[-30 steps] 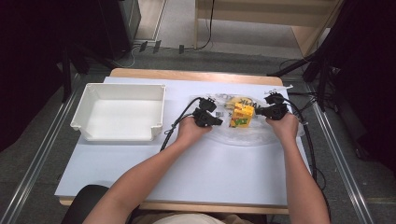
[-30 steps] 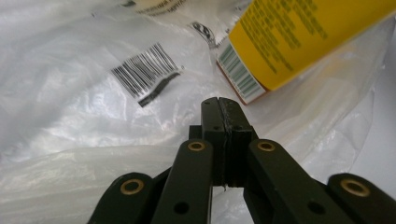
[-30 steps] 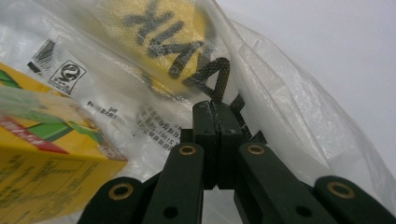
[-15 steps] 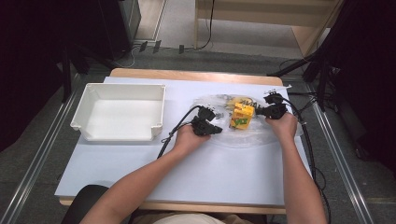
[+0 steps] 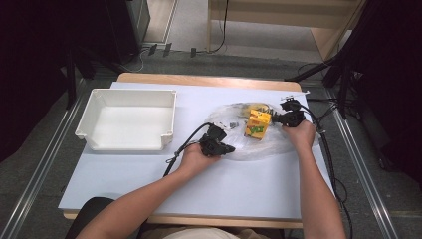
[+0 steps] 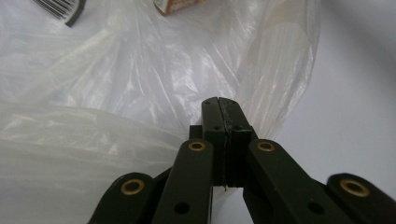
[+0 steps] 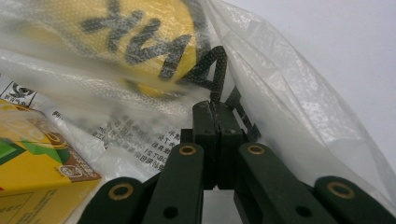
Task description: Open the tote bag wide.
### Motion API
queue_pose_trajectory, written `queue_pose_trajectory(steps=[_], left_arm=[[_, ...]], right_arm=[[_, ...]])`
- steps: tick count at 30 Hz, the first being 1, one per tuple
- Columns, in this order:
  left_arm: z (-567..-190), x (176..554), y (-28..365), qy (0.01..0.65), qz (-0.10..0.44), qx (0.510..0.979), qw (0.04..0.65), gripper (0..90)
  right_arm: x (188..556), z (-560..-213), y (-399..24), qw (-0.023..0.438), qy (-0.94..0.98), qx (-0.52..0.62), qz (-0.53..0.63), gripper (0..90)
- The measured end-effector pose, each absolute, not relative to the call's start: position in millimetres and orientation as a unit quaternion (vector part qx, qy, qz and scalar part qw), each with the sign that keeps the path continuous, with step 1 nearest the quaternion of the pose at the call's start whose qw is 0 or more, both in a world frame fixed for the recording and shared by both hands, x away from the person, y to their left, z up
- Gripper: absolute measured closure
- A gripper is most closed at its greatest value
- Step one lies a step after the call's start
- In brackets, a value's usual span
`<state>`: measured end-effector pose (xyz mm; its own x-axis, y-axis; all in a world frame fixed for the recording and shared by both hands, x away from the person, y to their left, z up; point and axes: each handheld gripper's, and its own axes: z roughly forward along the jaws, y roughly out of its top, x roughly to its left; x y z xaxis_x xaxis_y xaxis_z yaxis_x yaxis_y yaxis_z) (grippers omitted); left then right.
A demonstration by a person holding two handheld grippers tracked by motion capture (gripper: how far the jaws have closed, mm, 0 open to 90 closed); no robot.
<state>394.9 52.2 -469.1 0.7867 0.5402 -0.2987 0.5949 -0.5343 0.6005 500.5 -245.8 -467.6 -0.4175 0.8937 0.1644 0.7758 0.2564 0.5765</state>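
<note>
Currently both my tongs are clamped on the clear plastic bag [image 5: 259, 142] lying on the table [image 5: 124, 169], its long axis running between my hands.
Left gripper [image 5: 230, 149] pinches the near edge, right gripper [image 5: 275, 119] the far-right edge; yellow carton [image 5: 257, 124] sits nearer the right; yellow pouch [image 7: 130, 37] reads "XW…".

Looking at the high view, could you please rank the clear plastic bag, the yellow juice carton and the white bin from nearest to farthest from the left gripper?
From the left gripper:
1. Clear plastic bag: at the jaws, spreading away to the right.
2. Yellow juice carton: inside the bag, up and to the right, nearer the right gripper.
3. White bin: farthest, on the table's left side.
</note>
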Motion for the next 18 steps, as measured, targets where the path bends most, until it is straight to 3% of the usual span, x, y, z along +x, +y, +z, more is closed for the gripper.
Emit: queue_pose_trajectory(steps=[18], left_arm=[[-471, 370, 68, 0.31, -0.07, 0.876, 0.362, 90.0]], right_arm=[[512, -469, -248, 0.117, 0.768, 0.557, 0.295, 90.0]])
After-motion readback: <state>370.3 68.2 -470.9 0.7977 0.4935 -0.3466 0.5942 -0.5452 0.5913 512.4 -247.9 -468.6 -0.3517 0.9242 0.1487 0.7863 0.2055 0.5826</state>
